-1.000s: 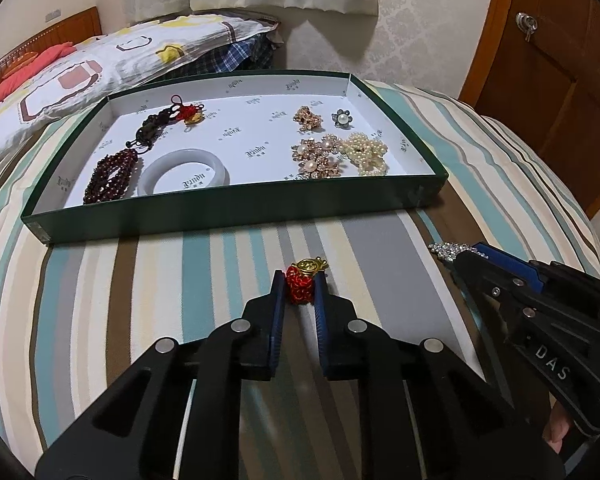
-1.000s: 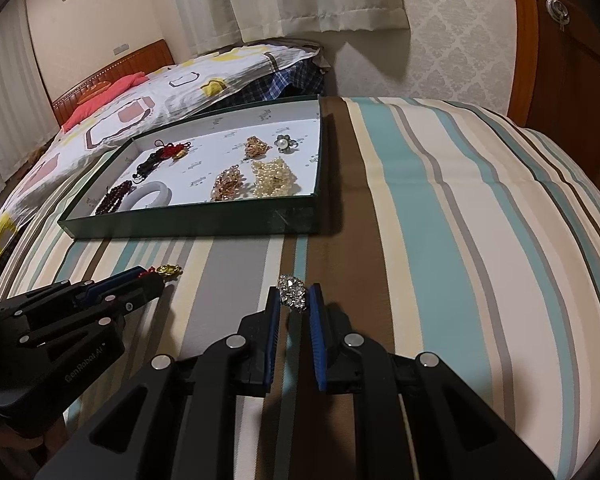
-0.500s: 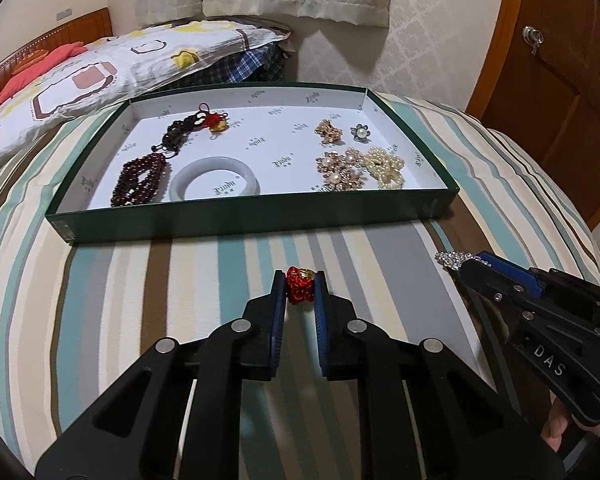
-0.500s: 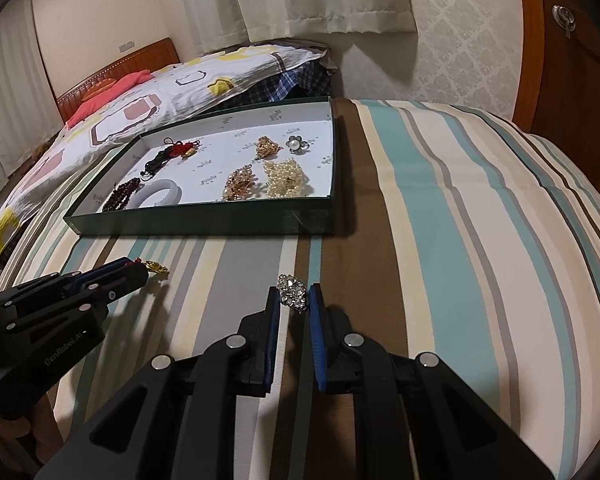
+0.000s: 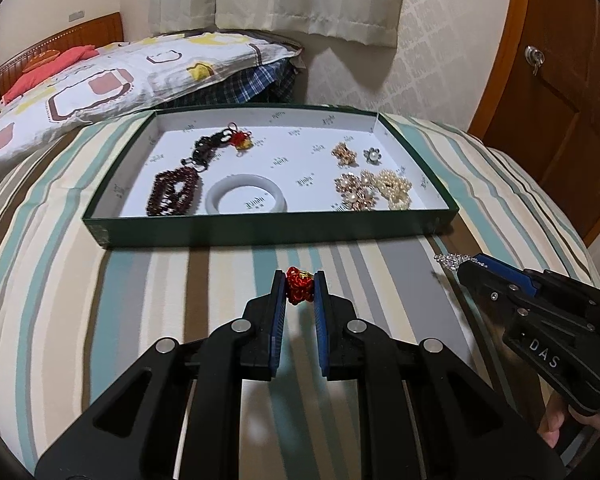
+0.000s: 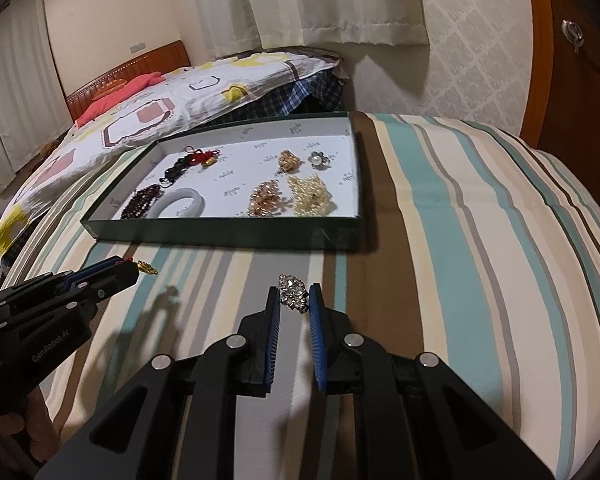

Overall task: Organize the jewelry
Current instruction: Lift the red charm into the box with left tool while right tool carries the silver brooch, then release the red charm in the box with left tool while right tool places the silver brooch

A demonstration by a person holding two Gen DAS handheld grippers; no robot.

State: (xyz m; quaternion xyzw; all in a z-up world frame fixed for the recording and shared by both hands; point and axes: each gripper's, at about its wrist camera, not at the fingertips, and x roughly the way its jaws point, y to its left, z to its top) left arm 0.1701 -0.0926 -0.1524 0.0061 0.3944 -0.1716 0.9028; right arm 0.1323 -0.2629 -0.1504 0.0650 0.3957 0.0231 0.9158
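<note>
Left hand-held gripper (image 5: 300,289): jaws closed on a red knot charm (image 5: 299,290), pinched at the fingertips, with a gold bit showing at its far end in the right wrist view. Right hand-held gripper (image 6: 294,299): jaws closed on a rhinestone brooch (image 6: 294,293), also held at the very tips, part of it sticking out past the left pad. Both pieces are clear of the striped bed (image 5: 100,304), judging by the shadows cast below them, and both sit on the near side of the green tray (image 5: 260,233), well short of its front wall. Tray contents, left half: dark red bead bracelet (image 5: 173,193), black bead string with red tassel (image 5: 216,146), white bangle (image 5: 245,197). Right half: small gold brooch (image 5: 344,153), pearl flower stud (image 5: 372,155), rose-gold flower brooch (image 5: 357,190), pearl cluster (image 5: 394,188). Sorting looks like bracelets and charms to the left, brooches to the right. Step in hand, as I read it: carry phase, both items picked and on the way to the tray. Next move calls for lifting each over the front wall, charm toward the left group near the tasselled string, brooch toward the right group, then lowering close to the white floor before releasing. Free floor in the middle and at the near right corner; avoid dropping on the pieces already laid out. Tip-only grips look marginal, so keep the carry level.
</note>
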